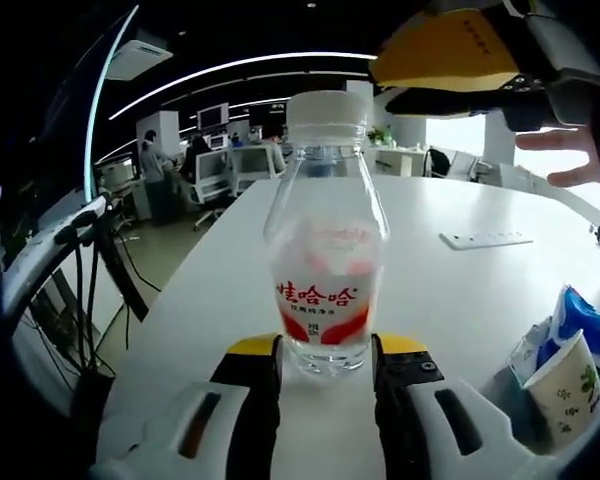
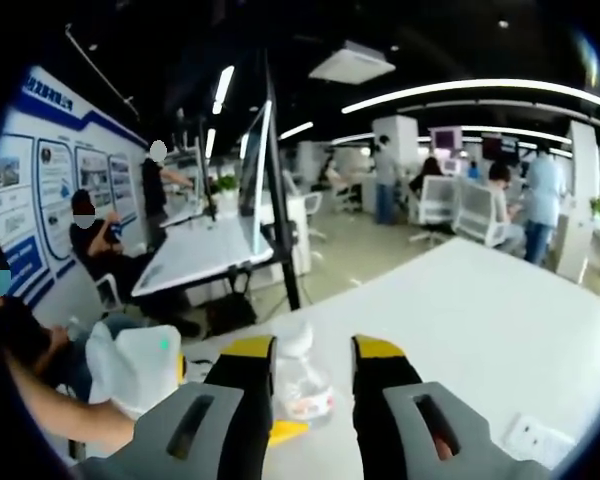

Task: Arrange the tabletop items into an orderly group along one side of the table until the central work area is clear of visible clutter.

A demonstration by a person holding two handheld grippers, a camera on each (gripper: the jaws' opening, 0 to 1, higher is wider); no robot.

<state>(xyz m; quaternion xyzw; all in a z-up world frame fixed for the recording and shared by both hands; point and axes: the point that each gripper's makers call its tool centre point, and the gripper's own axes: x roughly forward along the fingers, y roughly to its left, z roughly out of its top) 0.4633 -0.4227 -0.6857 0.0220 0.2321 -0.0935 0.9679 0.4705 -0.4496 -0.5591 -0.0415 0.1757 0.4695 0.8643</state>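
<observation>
A clear plastic bottle (image 1: pixel 325 250) with a white cap and a red label stands upright on the white table (image 1: pixel 460 300). My left gripper (image 1: pixel 325 348) is shut on its base, one yellow-tipped jaw against each side. My right gripper (image 1: pixel 455 55) hovers above and to the right of the cap, with a hand behind it. In the right gripper view, my right gripper (image 2: pixel 313 352) is open with nothing between its jaws. The bottle (image 2: pixel 302 388) shows below through the gap, with the left gripper's white body (image 2: pixel 130 370) beside it.
A paper cup (image 1: pixel 570 385) and a blue-and-white packet (image 1: pixel 592 322) lie at the table's right edge. A white power strip (image 1: pixel 485 240) lies further back on the table and shows as power strip (image 2: pixel 535 437) too. Desks, chairs and people stand beyond the table.
</observation>
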